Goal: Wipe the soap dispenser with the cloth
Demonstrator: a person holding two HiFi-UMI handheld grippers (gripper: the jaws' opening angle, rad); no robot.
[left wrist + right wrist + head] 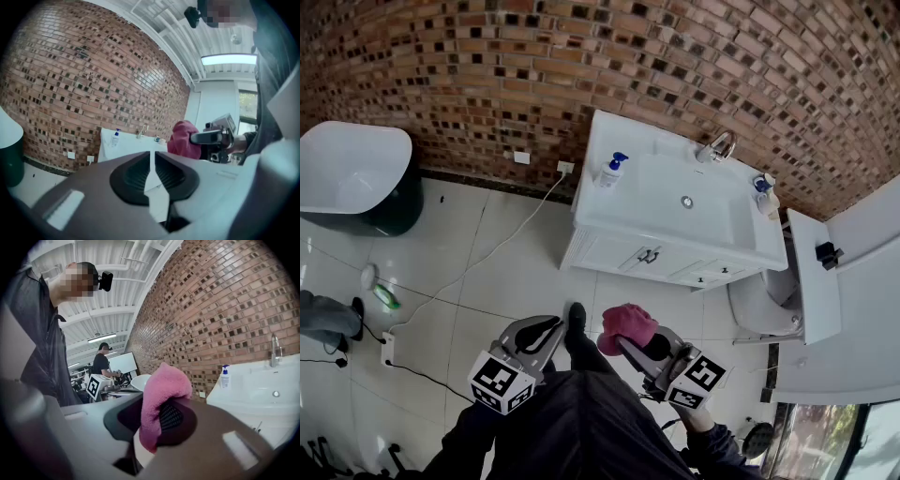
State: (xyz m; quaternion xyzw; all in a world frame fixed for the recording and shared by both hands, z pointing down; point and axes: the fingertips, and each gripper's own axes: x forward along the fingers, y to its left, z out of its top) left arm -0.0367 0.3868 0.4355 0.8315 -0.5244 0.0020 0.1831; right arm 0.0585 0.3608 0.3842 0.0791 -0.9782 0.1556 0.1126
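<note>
Pinching a pink terry cloth [628, 324] in its fingers, the right gripper [625, 343] sits beside the left gripper [546, 330], whose fingers are narrow and empty. At twelve o'clock, a white blue-pumped soap dispenser [612, 171] stands on the white bench [623, 214].

A pink cloth [161, 390] is clamped between the jaws of the right gripper [150, 420]. Well beyond it, a soap dispenser [226, 377] is seen on a white vanity [262, 401] by a brick wall [225, 310], left of the tap [274, 350].
</note>
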